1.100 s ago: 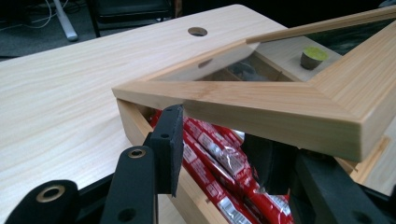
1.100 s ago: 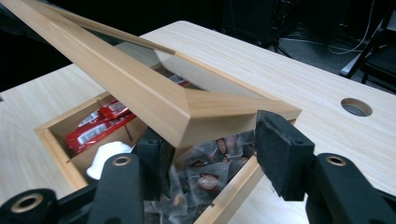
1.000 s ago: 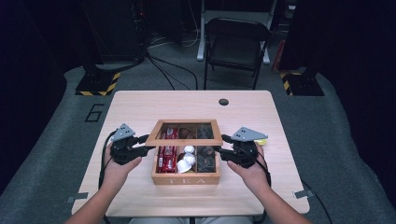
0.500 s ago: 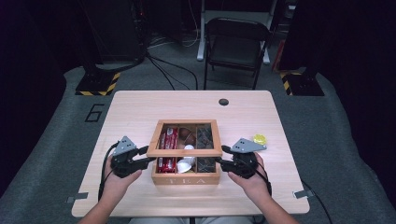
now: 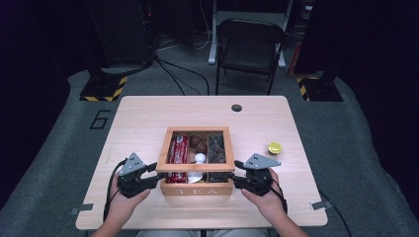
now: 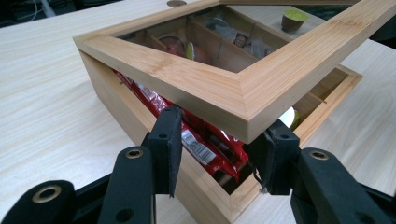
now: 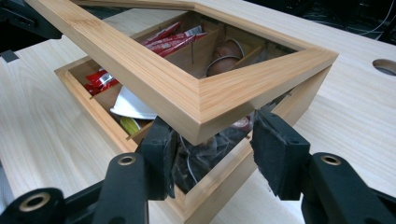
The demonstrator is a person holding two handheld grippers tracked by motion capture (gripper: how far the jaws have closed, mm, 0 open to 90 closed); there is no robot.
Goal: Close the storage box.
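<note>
High view: left gripper (image 5: 157, 177) and right gripper (image 5: 238, 177) each appear clamped on a front corner of the glazed bamboo lid (image 5: 196, 168), raised above its tea box (image 5: 197, 189). Keep both corners level.

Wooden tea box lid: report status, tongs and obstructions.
Left tongs and right tongs each grip a front corner of the glass-paned wooden lid. Lid raised off the wooden tea box, front edge up. Nothing in the way; yellow-green capsule sits apart.
</note>
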